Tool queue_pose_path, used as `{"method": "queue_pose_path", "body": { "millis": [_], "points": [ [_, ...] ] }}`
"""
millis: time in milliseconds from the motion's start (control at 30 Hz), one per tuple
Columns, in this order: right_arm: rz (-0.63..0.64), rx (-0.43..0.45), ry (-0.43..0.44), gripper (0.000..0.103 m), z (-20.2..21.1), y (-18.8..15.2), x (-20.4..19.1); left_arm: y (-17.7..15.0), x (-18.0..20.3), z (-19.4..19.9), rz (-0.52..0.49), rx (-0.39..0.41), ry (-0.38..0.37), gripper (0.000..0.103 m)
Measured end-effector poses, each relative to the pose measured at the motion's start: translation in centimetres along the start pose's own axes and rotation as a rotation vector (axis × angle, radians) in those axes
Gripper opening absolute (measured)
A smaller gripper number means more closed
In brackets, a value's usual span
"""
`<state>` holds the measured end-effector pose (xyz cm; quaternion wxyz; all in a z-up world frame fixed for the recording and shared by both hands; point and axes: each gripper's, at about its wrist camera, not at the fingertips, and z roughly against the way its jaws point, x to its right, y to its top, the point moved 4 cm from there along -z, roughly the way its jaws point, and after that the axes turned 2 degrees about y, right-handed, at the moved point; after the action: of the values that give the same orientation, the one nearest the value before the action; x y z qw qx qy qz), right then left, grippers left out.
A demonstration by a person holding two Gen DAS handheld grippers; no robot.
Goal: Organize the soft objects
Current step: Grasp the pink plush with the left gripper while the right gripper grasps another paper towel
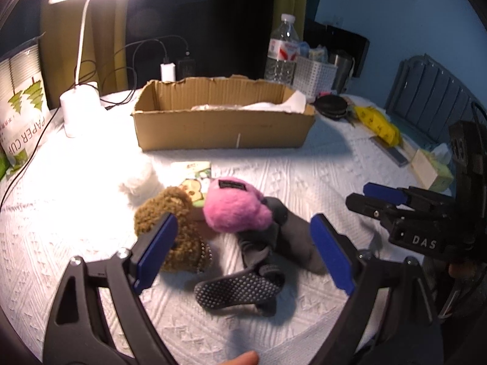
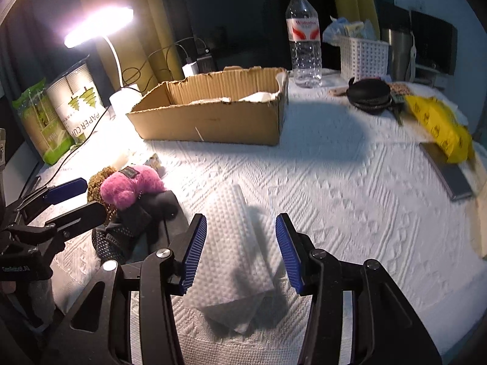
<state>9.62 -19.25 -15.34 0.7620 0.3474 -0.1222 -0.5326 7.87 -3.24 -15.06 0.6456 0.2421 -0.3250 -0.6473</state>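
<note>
Left wrist view shows the fuzzy pink plush point(image 1: 236, 210), curly brown plush point(image 1: 176, 228) and grey dotted socks point(image 1: 258, 261) heaped near the table's front edge, outside the brown cardboard box point(image 1: 225, 121) toward the back, so sorting seems barely begun. The left gripper point(image 1: 243, 252) hovers over them, jaws apart. The right gripper point(image 2: 240, 252), also spread, straddles a folded white paper towel point(image 2: 234, 249).

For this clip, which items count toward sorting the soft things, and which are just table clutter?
Job: pink plush, brown plush, grey socks, white cloth, box, left tool, right tool.

Clutter: lamp, bottle, basket, yellow bag, black pouch.
</note>
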Motion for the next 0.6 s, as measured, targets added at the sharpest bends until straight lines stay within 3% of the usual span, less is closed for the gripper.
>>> {"method": "queue_pose_path", "body": {
  "millis": [167, 467, 500, 533, 600],
  "points": [
    [-0.009, -0.024, 0.032, 0.055, -1.0, -0.5, 0.4, 0.4, 0.4, -1.3, -0.016, -0.032, 0.035, 0.09],
    [0.072, -0.07, 0.044, 0.055, -2.1, -1.3, -0.7, 1.3, 0.3, -3.3, -0.046, -0.066, 0.101, 0.089],
    [0.077, -0.069, 0.043, 0.052, -2.1, -1.3, -0.7, 1.3, 0.3, -3.4, -0.049, -0.069, 0.11, 0.084],
    [0.079, -0.066, 0.045, 0.038, -2.1, -1.3, -0.7, 1.3, 0.3, -3.4, -0.052, -0.069, 0.12, 0.077],
    [0.092, -0.064, 0.043, 0.019, -2.2, -1.4, -0.7, 1.2, 0.5, -3.6, -0.062, -0.076, 0.124, 0.065]
  ]
}}
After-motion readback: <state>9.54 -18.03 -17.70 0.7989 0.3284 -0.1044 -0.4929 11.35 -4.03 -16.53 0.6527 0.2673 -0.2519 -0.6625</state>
